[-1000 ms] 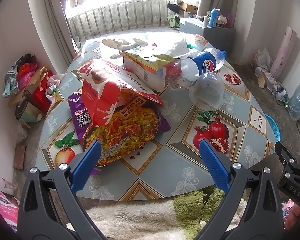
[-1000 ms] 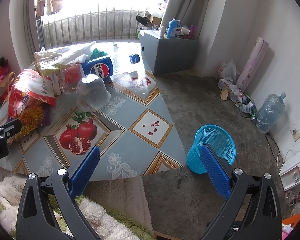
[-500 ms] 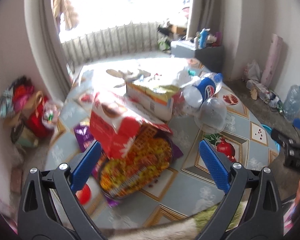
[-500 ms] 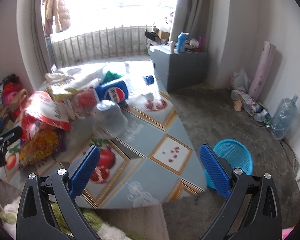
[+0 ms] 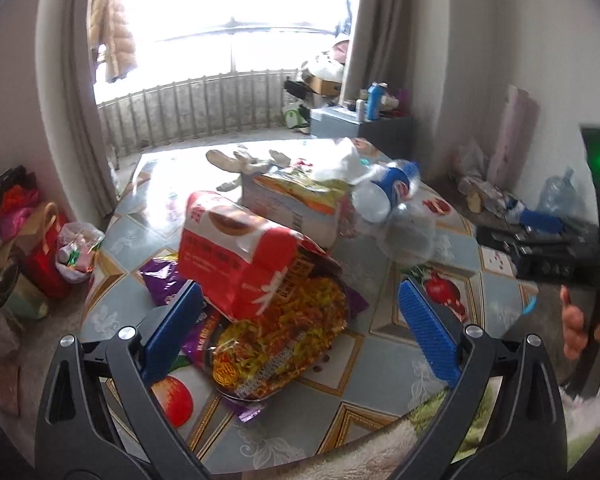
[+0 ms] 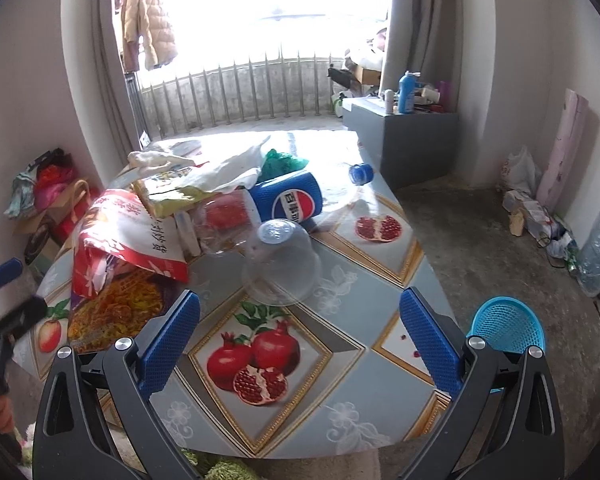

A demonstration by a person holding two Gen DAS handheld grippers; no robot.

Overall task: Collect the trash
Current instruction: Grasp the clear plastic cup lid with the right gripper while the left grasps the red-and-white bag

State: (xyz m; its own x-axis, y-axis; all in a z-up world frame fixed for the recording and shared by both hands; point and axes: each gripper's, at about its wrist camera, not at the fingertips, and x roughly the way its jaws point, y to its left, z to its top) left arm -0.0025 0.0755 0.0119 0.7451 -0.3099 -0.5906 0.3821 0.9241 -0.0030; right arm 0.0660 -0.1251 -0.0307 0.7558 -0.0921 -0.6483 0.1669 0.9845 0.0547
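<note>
Trash is piled on the table (image 5: 380, 392): a red snack bag (image 5: 236, 252) on a yellow-orange noodle wrapper (image 5: 284, 332), a purple wrapper (image 5: 168, 276), a carton (image 5: 288, 208), a Pepsi bottle (image 5: 392, 188) and an upturned clear plastic bowl (image 5: 412, 236). My left gripper (image 5: 300, 328) is open and empty just before the wrappers. My right gripper (image 6: 300, 332) is open and empty above the table's pomegranate print, with the clear bowl (image 6: 282, 266) and Pepsi bottle (image 6: 288, 200) ahead. A blue mesh waste basket (image 6: 508, 324) stands on the floor to the right.
A grey cabinet (image 6: 404, 132) with bottles stands by the window. Bags (image 5: 40, 240) lie on the floor to the left of the table. A large water jug (image 6: 598, 252) and clutter lie along the right wall. A fluffy green-white rug (image 5: 420, 440) lies at the table's near edge.
Both grippers have risen and tilted up, so more of the window and room shows. The right gripper has swung left toward the table. Both stay open; the trash has not moved.
</note>
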